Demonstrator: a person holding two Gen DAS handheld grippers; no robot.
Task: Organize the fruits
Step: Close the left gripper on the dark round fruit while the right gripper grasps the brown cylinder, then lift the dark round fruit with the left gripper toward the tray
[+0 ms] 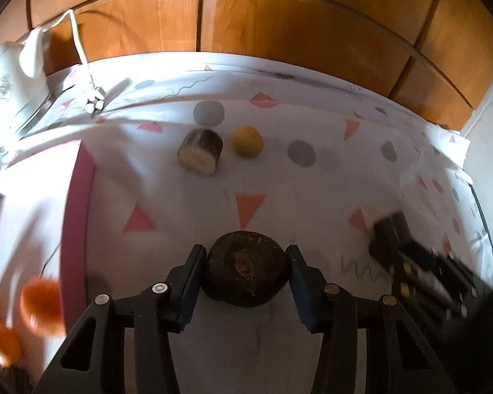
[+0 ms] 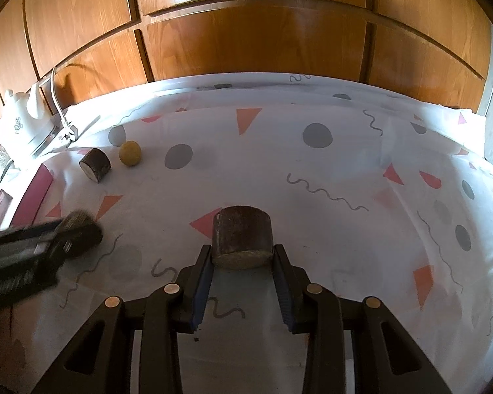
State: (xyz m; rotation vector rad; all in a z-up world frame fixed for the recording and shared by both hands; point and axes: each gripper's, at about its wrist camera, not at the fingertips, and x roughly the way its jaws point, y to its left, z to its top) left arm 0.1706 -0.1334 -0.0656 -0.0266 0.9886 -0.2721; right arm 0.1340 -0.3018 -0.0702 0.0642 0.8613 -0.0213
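**What things are made of**

The tablecloth (image 2: 312, 170) is soft, matt cloth. The cupboard doors (image 2: 246, 32) are shiny wood. The dark fruit (image 1: 246, 267) has rough, dull skin. The gripper fingers (image 2: 203, 282) are matt black plastic with shiny metal pins (image 2: 172, 288).

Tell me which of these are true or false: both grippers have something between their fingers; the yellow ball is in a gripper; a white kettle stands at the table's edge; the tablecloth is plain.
1. Both the left gripper and right gripper have a dark brown fruit piece between their fingers: true.
2. The yellow ball is in a gripper: false, it lies on the cloth beside a cut piece.
3. A white kettle stands at the edge: true.
4. The tablecloth is plain: false, patterned.
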